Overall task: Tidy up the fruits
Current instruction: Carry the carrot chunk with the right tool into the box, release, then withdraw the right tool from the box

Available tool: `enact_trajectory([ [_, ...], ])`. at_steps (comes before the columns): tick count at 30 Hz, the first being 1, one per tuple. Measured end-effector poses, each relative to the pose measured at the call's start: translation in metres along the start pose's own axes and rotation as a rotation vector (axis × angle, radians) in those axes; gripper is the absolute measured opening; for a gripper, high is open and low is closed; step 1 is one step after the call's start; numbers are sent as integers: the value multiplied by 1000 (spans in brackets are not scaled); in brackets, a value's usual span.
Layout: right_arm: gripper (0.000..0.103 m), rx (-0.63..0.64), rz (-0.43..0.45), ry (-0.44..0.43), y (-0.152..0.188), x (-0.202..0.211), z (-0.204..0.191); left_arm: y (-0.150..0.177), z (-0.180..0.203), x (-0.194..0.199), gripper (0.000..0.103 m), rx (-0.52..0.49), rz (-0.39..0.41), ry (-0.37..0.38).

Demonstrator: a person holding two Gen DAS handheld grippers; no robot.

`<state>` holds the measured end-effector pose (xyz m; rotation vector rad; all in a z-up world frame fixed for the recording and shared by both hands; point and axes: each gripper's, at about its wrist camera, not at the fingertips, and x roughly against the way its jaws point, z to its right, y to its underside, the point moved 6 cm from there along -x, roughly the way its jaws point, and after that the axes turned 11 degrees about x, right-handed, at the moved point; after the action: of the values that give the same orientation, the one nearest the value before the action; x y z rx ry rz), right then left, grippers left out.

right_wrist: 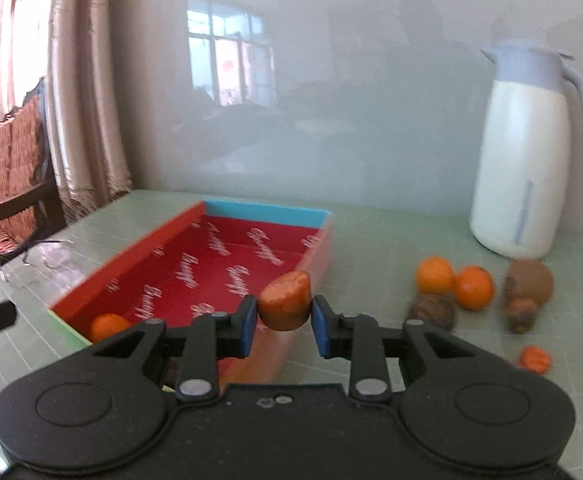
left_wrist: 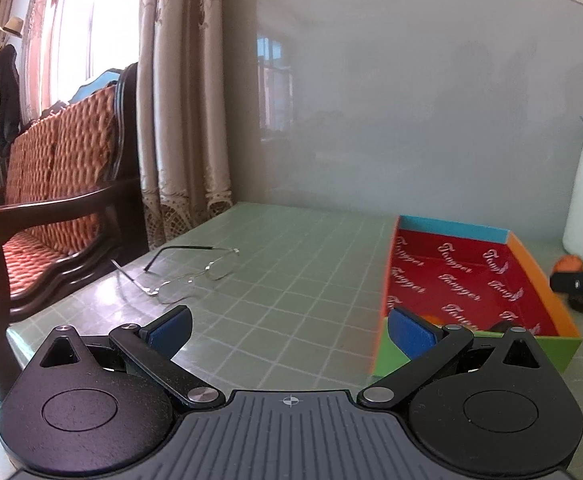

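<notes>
My right gripper (right_wrist: pixel 285 322) is shut on an orange fruit (right_wrist: pixel 285 300), held above the near right wall of the red tray (right_wrist: pixel 195 264). One orange (right_wrist: pixel 107 326) lies in the tray's near left corner. On the mat to the right lie two oranges (right_wrist: pixel 435 274) (right_wrist: pixel 473 286), a brown kiwi (right_wrist: pixel 529 280), a dark walnut-like fruit (right_wrist: pixel 431 312) and a small orange piece (right_wrist: pixel 535 358). My left gripper (left_wrist: pixel 289 330) stands open and empty over the green mat, just left of the tray (left_wrist: pixel 467 280), with its right finger in front of the tray's near corner.
A white thermos jug (right_wrist: pixel 523 152) stands at the back right by the wall. A pair of glasses (left_wrist: pixel 179 272) lies on the mat's left side near the table edge. A wooden sofa (left_wrist: pixel 51 184) and a curtain (left_wrist: pixel 179 100) are at the left.
</notes>
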<state>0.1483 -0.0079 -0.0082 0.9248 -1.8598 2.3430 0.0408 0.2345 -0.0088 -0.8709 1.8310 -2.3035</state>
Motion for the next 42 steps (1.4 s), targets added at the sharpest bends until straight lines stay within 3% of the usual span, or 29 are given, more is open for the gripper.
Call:
enact_trajectory([
  [3,28,35,42,-23,-7,2,-17,0,-9,-2,103,5,-6,-15],
  [8,33,95,1,-38,-2,-10,-33,1,-16,-6,103,19,-16,-23],
  [13,37,83,29,-23,-5,-3,-29,2,-9,-5,103,1,-12,-7],
  [20,37,2,-4,2,5,-1,-5,4,0,-4,103,-11,-28,22],
  [28,38,13,-9,51,13,12,21,5,14,-3,103,-17,-48,37],
  [32,39,8,6,86,11,22,41,6,30,2,103,-65,-31,50],
  [42,39,-30,-14,203,28,47,108,9,83,9,103,-70,-42,131],
])
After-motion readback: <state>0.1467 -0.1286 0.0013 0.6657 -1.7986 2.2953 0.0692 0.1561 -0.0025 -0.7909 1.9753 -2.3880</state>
